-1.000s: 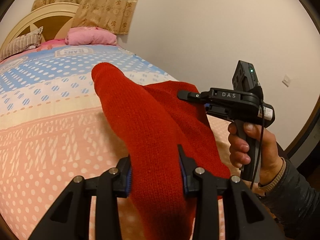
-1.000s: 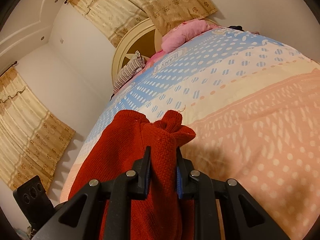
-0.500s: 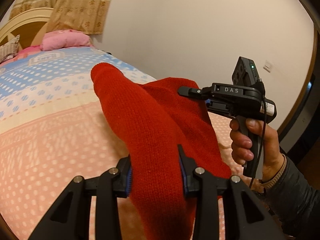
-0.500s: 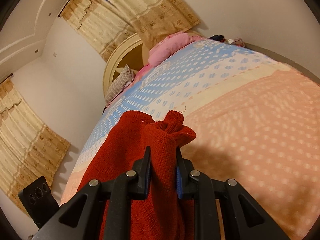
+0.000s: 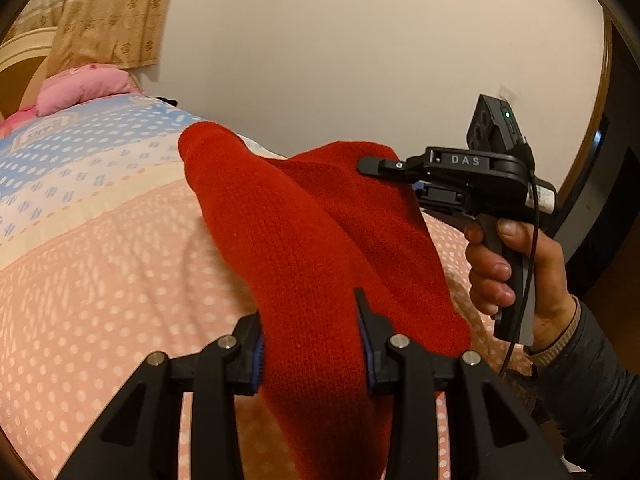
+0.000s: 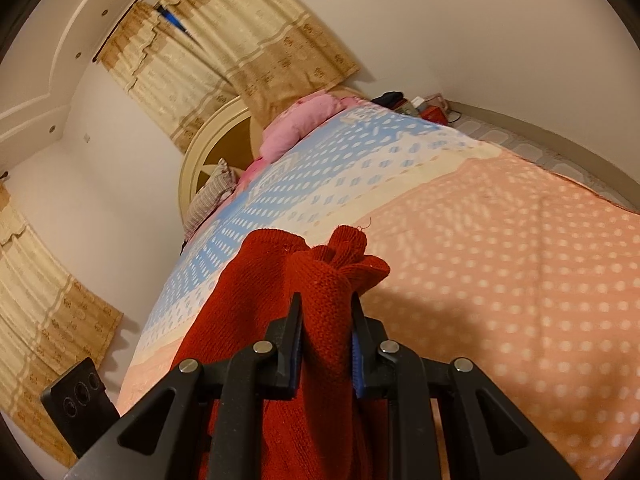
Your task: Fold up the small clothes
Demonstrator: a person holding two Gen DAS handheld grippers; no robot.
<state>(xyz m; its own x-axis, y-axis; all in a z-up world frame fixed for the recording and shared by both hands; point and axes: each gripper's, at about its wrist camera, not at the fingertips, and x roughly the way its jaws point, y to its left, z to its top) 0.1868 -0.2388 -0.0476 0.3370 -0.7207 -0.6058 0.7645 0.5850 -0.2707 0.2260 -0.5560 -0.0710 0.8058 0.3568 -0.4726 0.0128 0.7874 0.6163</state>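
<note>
A red knitted garment (image 5: pixel 304 248) hangs between my two grippers above the bed. My left gripper (image 5: pixel 310 332) is shut on a thick fold of it, and a sleeve-like part sticks up and away. My right gripper (image 6: pixel 325 322) is shut on a bunched edge of the same red garment (image 6: pixel 256 300). In the left wrist view the right gripper (image 5: pixel 396 168) shows at the right, held by a hand (image 5: pixel 504 276), its tips against the garment's far edge. The garment's lower part is hidden below both frames.
The bed (image 6: pixel 500 264) has a pink, cream and blue dotted cover. A pink pillow (image 6: pixel 300 120) and a striped pillow (image 6: pixel 212 196) lie by the round headboard (image 6: pixel 208 140). Curtains (image 6: pixel 224 40) hang behind. A plain wall (image 5: pixel 360 48) stands beside the bed; small items (image 6: pixel 416 106) lie on the floor.
Both grippers have swung to the right with the red garment held between them; the headboard and pillows have slid left in the views. Both grips are unchanged.
</note>
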